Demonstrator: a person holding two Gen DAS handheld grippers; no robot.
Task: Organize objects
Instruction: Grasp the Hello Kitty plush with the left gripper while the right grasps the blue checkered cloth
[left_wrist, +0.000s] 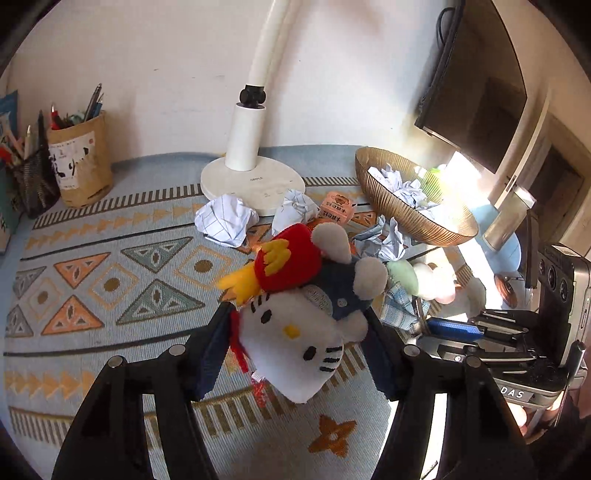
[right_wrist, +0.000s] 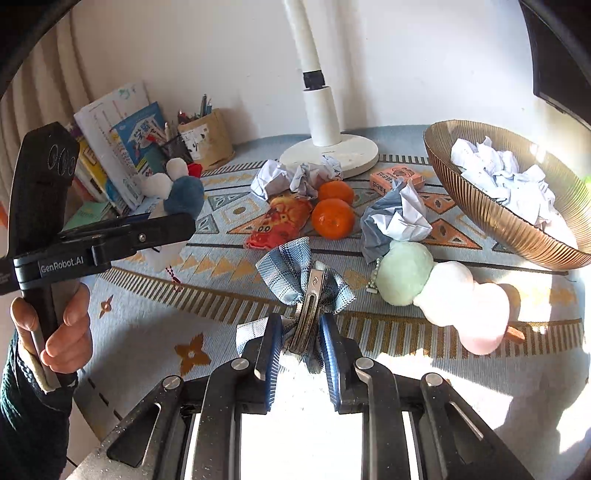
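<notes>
A cat plush toy (left_wrist: 295, 332) is pinched by the left gripper (left_wrist: 295, 354) above the counter (left_wrist: 110, 369), its long axis running away from the camera, head nearest. A plaid hair bow (right_wrist: 303, 280) is clamped by the right gripper (right_wrist: 297, 354), its metal clip (right_wrist: 308, 314) pointing forward along the fingers.

White desk lamp (left_wrist: 246, 147), patterned tablecloth (left_wrist: 110, 280), wall-mounted monitor (left_wrist: 476, 103), white wall (left_wrist: 166, 66)
</notes>
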